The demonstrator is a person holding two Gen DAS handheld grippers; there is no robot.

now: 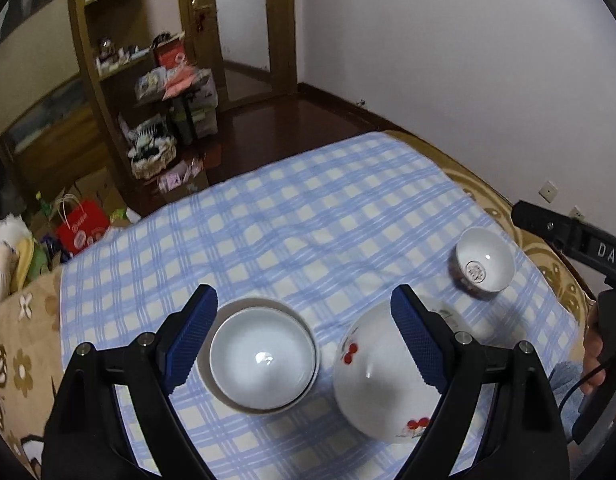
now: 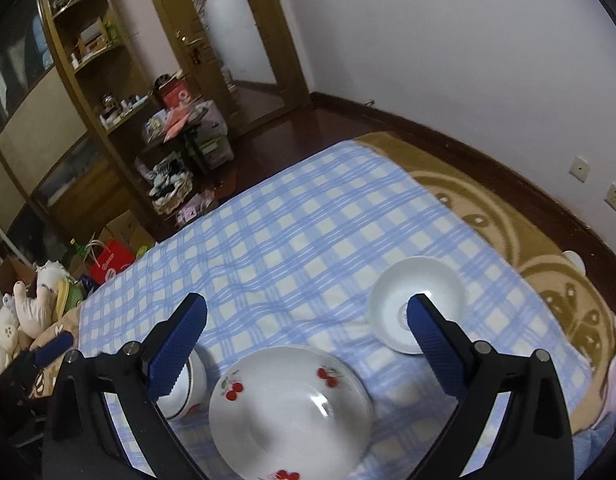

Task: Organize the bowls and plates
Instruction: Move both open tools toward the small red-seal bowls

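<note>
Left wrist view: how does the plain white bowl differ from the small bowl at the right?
The plain white bowl sits nested in another white dish; the small bowl stands alone on the cloth. The plain white bowl is bare inside; the small bowl has a dark round mark at its bottom and a dark outside. Both are upright, empty and white inside.

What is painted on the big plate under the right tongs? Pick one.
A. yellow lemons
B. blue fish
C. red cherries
C: red cherries on stems dot the rim of the plate, which lies on the checked cloth below the open right tongs.
</note>
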